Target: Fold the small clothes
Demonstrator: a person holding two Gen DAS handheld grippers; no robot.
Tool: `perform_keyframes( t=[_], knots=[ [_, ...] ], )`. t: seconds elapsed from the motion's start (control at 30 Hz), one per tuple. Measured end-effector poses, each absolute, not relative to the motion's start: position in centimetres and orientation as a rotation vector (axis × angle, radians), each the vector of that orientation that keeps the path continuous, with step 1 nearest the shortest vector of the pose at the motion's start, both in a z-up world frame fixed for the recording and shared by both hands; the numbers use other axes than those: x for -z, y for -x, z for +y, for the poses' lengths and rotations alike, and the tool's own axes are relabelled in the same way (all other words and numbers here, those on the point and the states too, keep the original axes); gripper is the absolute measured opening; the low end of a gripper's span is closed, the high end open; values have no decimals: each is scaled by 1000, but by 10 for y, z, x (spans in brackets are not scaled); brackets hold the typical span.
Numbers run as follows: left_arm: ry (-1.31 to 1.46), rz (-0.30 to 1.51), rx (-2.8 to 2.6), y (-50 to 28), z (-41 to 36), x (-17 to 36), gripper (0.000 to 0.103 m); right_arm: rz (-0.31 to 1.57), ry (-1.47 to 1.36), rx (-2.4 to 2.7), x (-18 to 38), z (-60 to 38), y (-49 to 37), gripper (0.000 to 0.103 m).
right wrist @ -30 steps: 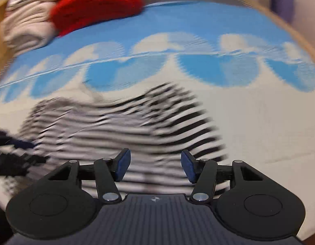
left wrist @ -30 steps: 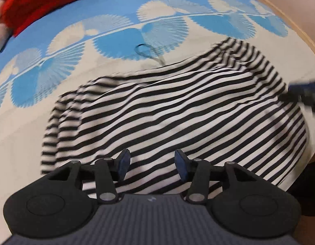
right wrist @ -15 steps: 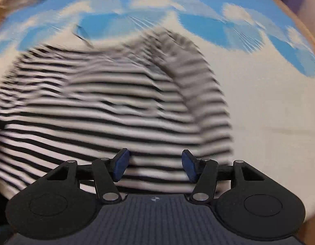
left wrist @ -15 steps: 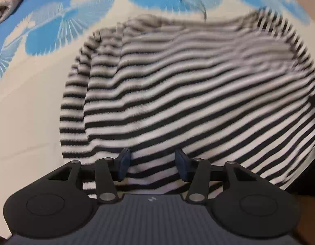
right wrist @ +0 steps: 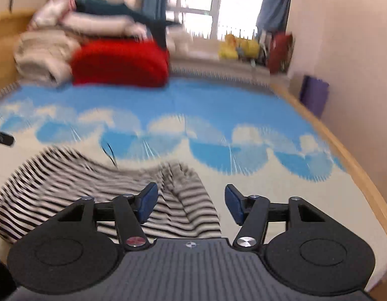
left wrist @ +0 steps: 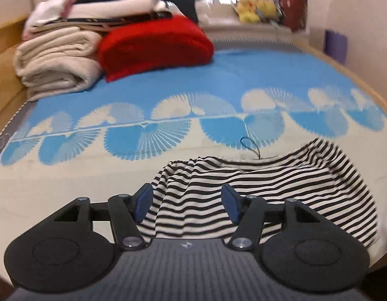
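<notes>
One black-and-white striped knit garment (left wrist: 256,190) lies bunched on the near part of the blue-and-cream fan-print bed cover (left wrist: 168,82), which serves as the landmark. Garment's far edge runs wavy just short of the blue fan row; a thin dark loop of cord (left wrist: 251,145) sits at that far edge. In the right wrist view the same striped garment (right wrist: 98,190) is blurred, so its folds are hard to read; it appears to be heaped rather than flat.

Left gripper (left wrist: 187,199): jaws apart and just been opening, striped cloth showing between the blue pads but not pinched, pads clear of it. Right gripper (right wrist: 190,202): jaws also apart and just been opening; cloth lies by its left pad, bare cover by its right pad, nothing clamped.

Open room: wide bare stretch of cover beyond the garment and to its left in the left wrist view, and to its right in the right wrist view. Wooden bed frame edge (right wrist: 349,155) bounds the cover on the right, wall close behind it.

At the cover's far-left corner: one folded red blanket (left wrist: 153,45), touching one stack of cream folded bedding (left wrist: 55,67), dark teal item on top. Beyond the cover's far edge: one window ledge with yellow plush toys (left wrist: 256,8), count unclear. One purple box (right wrist: 315,95) by the right wall.
</notes>
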State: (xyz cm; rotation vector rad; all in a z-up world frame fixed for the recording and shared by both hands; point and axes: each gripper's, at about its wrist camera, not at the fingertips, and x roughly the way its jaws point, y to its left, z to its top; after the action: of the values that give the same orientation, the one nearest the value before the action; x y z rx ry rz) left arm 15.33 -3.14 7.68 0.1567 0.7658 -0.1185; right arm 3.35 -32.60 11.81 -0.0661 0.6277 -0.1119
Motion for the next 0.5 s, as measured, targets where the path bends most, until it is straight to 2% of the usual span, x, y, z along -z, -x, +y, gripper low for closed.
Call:
perform_keyframes(
  t=[0.1,0.23,0.33,0.47,0.5],
  knots=[
    [-77,766,121,-120,-22,-68,71,602,-25,105,-122,-332,-14,68],
    [-102,793,126,-88,-20,-29,70,633,-77,147,-94,-332,-6,68],
    [-146,889,134,-84,-24,1,63,711,-114,178,-69,-329,-8,67],
    [-165,841,180,-81,-22,7,62,757,-99,140,-58,-326,-9,67],
    [-175,840,173,-81,-22,10,58,759,-94,140,-57,-325,-8,67]
  ],
)
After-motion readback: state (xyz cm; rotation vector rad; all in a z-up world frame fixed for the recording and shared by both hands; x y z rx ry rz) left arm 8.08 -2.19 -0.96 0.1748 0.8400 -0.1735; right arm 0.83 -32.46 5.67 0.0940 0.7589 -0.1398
